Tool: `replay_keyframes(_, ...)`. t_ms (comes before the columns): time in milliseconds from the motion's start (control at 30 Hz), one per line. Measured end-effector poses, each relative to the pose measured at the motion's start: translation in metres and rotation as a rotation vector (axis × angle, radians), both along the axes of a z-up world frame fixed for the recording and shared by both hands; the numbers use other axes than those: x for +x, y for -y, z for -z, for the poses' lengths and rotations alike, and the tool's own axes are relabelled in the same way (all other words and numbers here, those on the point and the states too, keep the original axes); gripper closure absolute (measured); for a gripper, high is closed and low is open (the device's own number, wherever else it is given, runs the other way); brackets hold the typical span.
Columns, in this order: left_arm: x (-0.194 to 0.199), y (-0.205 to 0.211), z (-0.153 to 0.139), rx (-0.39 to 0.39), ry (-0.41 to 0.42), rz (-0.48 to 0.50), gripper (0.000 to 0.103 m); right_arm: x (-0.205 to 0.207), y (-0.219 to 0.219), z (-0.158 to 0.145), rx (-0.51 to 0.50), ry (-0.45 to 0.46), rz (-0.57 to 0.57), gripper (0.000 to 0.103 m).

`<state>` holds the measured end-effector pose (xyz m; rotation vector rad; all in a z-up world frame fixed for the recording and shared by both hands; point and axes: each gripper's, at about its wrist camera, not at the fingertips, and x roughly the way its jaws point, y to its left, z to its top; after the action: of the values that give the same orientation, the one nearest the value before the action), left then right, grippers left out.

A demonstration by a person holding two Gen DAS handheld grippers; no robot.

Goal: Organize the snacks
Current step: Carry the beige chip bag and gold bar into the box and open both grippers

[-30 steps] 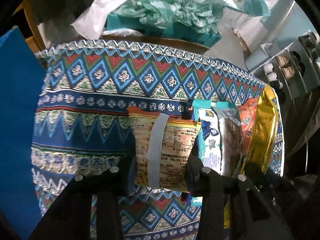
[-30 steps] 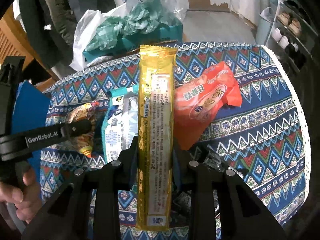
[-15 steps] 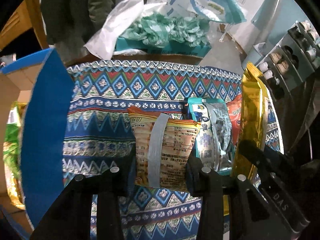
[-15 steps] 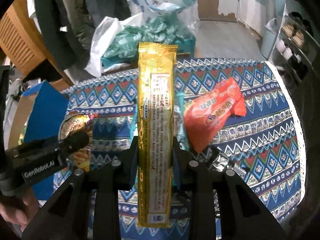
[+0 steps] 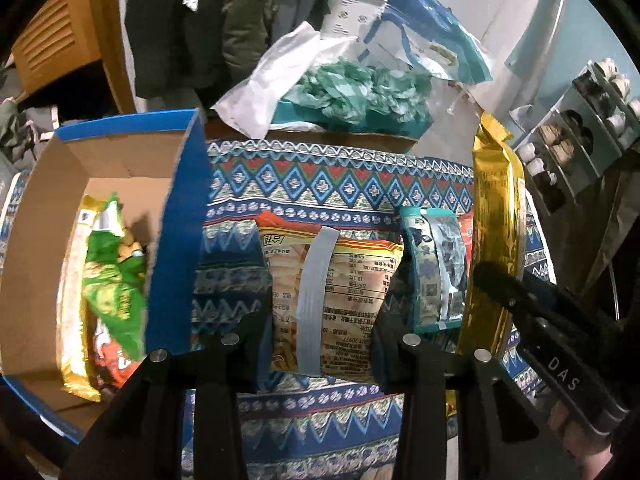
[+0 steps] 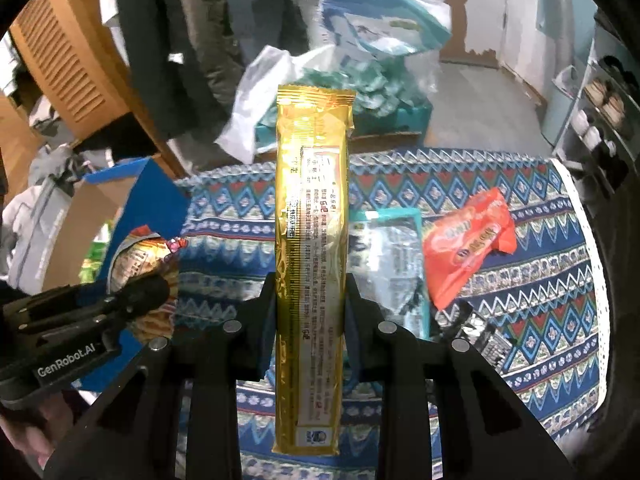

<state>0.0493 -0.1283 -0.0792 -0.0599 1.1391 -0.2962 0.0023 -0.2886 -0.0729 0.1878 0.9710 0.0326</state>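
gold foil long packet [image 6: 310, 248] clamped lengthwise in right gripper [image 6: 310, 304], lifted off patterned cloth [image 6: 520, 300]. orange snack bag [image 5: 332, 300] pinched across its width in left gripper [image 5: 320, 320], probably bound for blue-edged cardboard box [image 5: 176, 216] alongside, green packet [image 5: 116, 280] already inside.

A patterned tablecloth [image 6: 540, 280] carries a red packet [image 6: 464, 248], a teal packet [image 6: 394, 256] and a box [image 5: 176, 240].
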Motion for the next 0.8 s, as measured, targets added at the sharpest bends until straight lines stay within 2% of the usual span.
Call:
replay_keyframes(167, -0.004, -0.022, -0.013, -0.014, 0.008, -0.030, 0.064, 0.002, -0.021, -0.011, 0.000, 0.019, -0.038, 0.076)
replay_keyframes(500, -0.005, -0.062, -0.040, -0.028, 0.090, -0.083, 0.064, 0.013, -0.067, -0.029, 0.008, 0.041, -0.106, 0.076)
replay_keyframes(800, -0.003, -0.112, -0.050, -0.037, 0.120, -0.165, 0.064, 0.029, -0.117, -0.049, 0.026, 0.070, -0.173, 0.075)
